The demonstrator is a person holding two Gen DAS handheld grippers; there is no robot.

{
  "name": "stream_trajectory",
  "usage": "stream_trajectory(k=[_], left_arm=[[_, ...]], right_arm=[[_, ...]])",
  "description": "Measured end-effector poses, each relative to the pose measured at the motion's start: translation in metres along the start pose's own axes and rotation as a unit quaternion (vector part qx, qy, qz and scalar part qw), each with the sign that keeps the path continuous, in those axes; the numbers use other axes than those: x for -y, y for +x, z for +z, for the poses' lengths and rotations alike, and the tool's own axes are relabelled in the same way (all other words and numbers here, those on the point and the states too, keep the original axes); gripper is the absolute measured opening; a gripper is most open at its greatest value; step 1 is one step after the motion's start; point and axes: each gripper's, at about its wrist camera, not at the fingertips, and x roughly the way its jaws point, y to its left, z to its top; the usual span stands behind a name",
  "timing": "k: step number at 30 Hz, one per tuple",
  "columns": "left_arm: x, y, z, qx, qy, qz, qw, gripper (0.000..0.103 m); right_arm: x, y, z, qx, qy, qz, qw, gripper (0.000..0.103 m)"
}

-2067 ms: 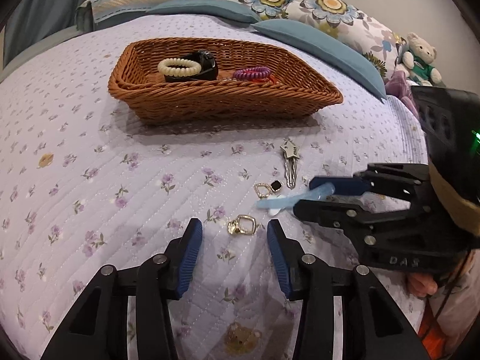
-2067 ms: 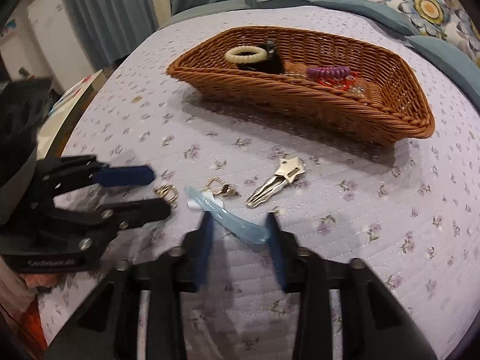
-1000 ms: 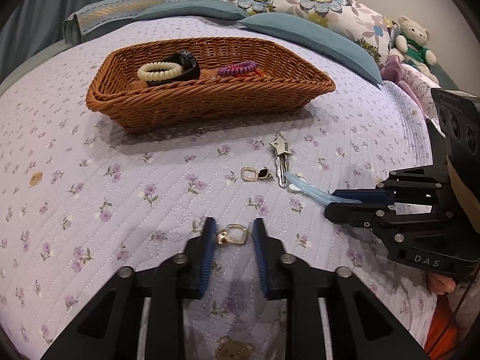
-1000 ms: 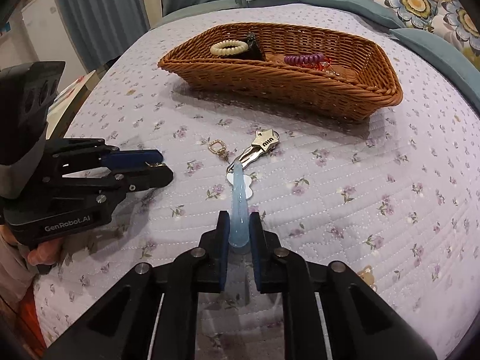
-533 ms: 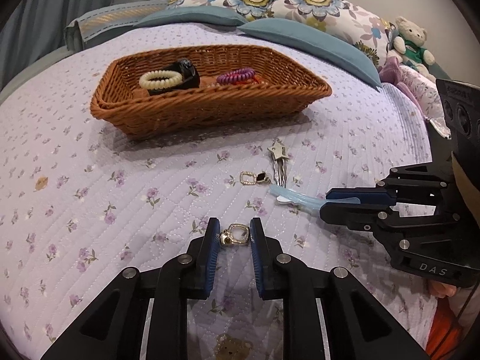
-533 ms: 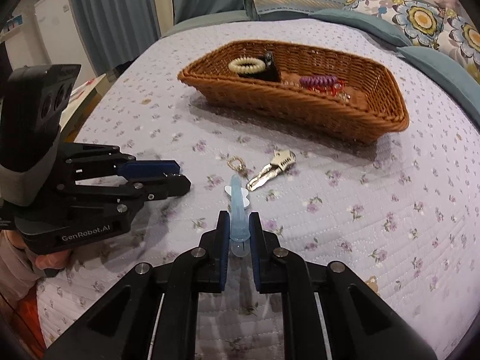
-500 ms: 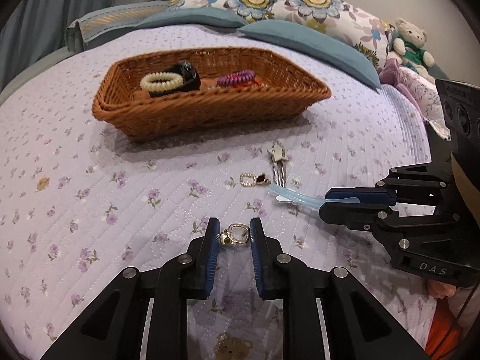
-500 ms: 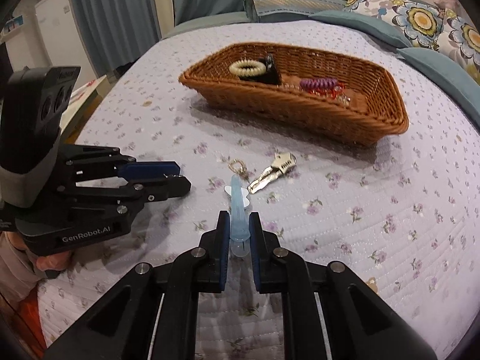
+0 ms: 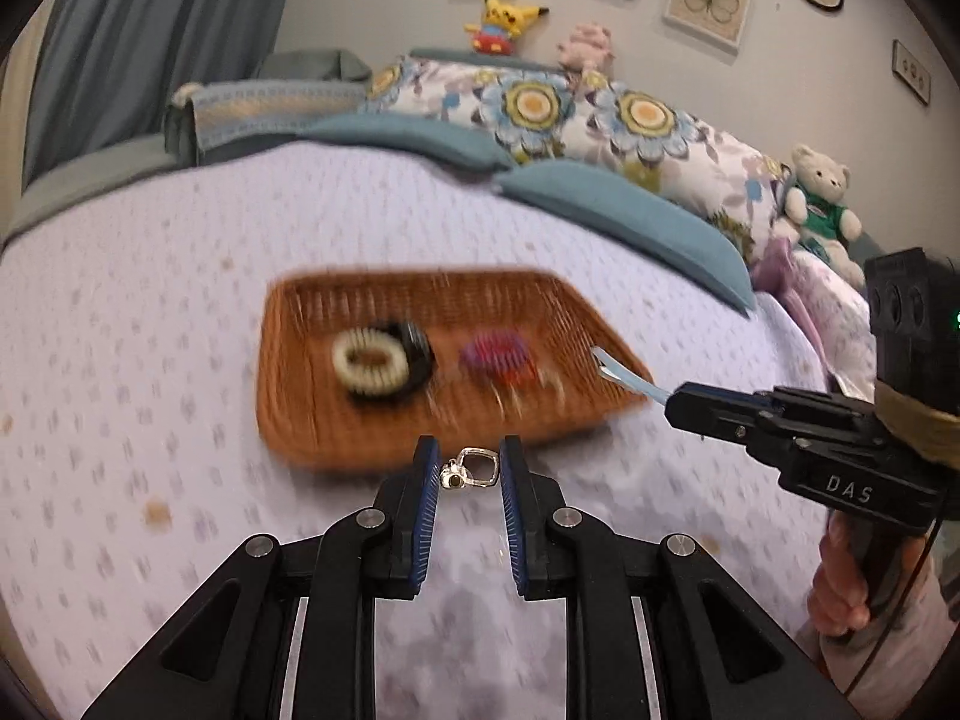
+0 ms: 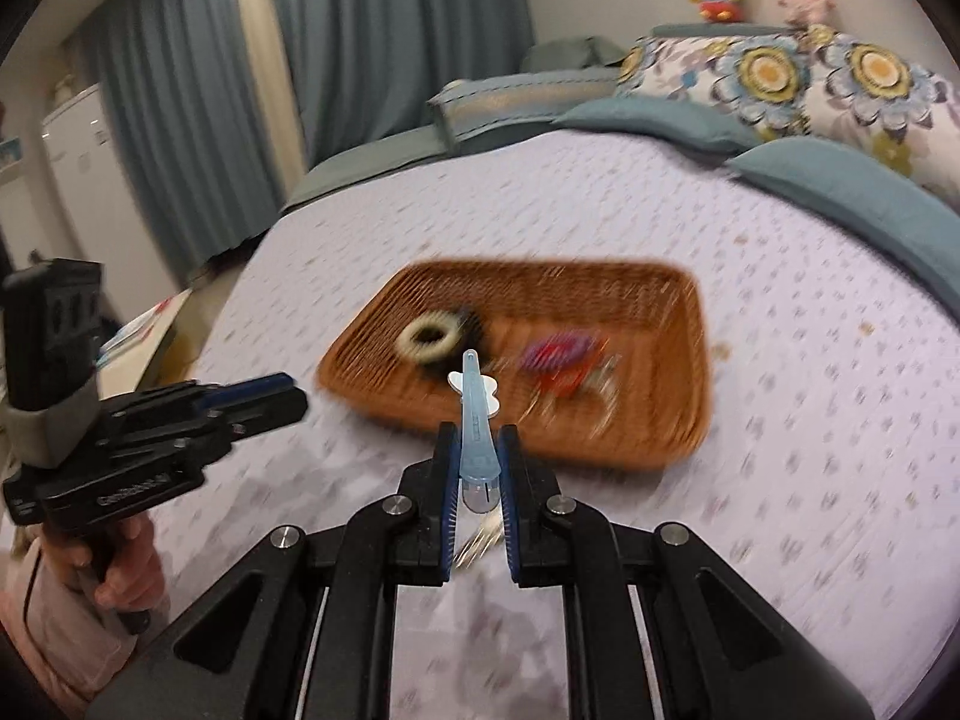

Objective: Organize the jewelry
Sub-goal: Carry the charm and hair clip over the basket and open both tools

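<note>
I have both pickups made and am partway to the drop. In the left wrist view, at the left of the frame's middle band, the wicker basket (image 9: pixel 420 360) already holds a cream beaded bracelet (image 9: pixel 371 367) lying against a dark band (image 9: pixel 414 354), and to their right a purple coil hair tie (image 9: pixel 495 354). There is something red and thin beside the coil, but the blur is too heavy for me to name it.

Lower centre of that frame, my left gripper (image 9: pixel 467 474) is clamped on a small gold ring-shaped earring (image 9: pixel 471 475), held clear of the lilac bedspread (image 9: pixel 150 330) and just short of the basket's near rim. The earring lies crosswise between the pads, its loop towards the right pad and its little bead towards the left.

Moving to the right wrist view, my right gripper (image 10: pixel 475 468) at lower centre is closed on the butt end of a pale blue hair clip (image 10: pixel 475 414). The clip's long axis runs straight up the frame, in line with the fingers, its narrow tip pointing at the basket's interior. It also hangs in the air, its tip over the near rim.

What I judge is left: carry both pieces over the basket and release them. I cannot see any other loose pieces on the bedspread from here, apart perhaps from a blurred glint beneath the right gripper.
</note>
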Motion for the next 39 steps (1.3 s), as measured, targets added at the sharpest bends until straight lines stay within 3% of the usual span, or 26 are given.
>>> stream_trajectory(k=[7, 18, 27, 39], left_arm=[[-0.011, 0.053, 0.052, 0.005, -0.009, -0.014, 0.9998, 0.02], [-0.015, 0.122, 0.034, -0.034, -0.022, -0.033, 0.9986, 0.02], [-0.011, 0.134, 0.028, -0.049, -0.016, -0.034, 0.9981, 0.02], [-0.008, 0.131, 0.026, -0.043, -0.006, -0.031, 0.9986, 0.021]], right_arm=[[0.029, 0.043, 0.043, 0.01, 0.038, -0.042, 0.998, 0.015], [0.064, 0.101, 0.04, -0.027, 0.069, -0.061, 0.995, 0.014], [0.071, 0.12, 0.03, -0.054, 0.076, -0.071, 0.993, 0.015], [0.072, 0.126, 0.026, -0.061, 0.08, -0.071, 0.992, 0.015]])
